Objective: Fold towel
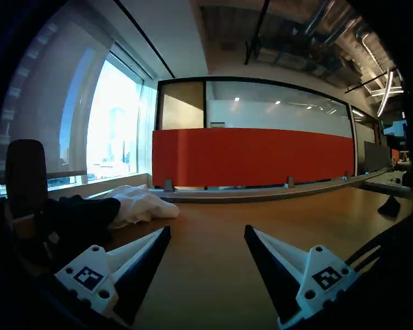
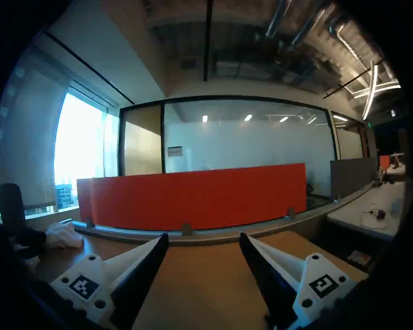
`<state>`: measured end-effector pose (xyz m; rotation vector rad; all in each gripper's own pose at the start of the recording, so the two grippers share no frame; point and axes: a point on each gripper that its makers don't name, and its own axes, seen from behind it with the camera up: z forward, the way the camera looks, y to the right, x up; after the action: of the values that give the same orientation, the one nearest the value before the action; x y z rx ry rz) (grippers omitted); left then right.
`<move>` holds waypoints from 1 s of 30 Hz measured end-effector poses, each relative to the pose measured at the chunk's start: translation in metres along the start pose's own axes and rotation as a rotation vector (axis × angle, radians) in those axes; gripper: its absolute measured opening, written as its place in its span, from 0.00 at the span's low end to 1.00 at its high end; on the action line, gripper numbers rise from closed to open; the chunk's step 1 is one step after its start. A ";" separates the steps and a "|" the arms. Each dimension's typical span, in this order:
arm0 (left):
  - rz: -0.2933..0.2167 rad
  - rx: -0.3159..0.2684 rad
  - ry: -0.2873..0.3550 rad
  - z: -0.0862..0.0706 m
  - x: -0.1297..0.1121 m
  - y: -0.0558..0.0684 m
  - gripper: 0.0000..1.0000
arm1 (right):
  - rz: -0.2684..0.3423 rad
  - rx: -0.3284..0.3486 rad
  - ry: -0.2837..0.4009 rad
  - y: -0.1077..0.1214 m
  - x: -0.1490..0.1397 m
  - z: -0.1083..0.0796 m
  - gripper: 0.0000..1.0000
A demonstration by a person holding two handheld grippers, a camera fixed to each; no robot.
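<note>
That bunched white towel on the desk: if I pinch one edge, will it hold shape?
Probably not: the towel lies in soft rumpled folds, so it should droop. On the smooth desk it would likely slide when pushed.

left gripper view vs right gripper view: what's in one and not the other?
Left gripper view: a small black object lying on the desk's right end. Right gripper view: a dark cable on a white side desk, and a small sign on the glass wall. Both: crumpled white towel at far left on the wooden desk, orange divider, left gripper and right gripper open, holding nothing.
</note>
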<state>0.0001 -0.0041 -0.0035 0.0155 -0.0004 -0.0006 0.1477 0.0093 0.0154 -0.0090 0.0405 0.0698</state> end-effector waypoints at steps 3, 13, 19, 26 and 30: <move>0.000 0.000 0.000 0.000 0.000 0.000 1.00 | 0.000 -0.004 -0.010 0.001 -0.017 -0.005 1.00; 0.000 0.000 0.000 0.000 0.000 0.001 1.00 | -0.041 -0.024 0.003 0.010 -0.067 -0.012 1.00; 0.000 0.000 0.000 0.000 0.000 0.001 1.00 | -0.040 -0.014 -0.005 0.012 -0.093 -0.012 1.00; 0.000 0.000 0.000 -0.001 0.000 0.001 1.00 | -0.029 -0.008 -0.021 0.014 -0.119 -0.012 1.00; 0.000 0.000 0.000 0.000 0.000 0.001 1.00 | -0.031 -0.007 -0.034 0.013 -0.132 -0.012 1.00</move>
<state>-0.0003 -0.0032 -0.0038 0.0155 -0.0004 -0.0004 0.0148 0.0126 0.0086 -0.0153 0.0065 0.0391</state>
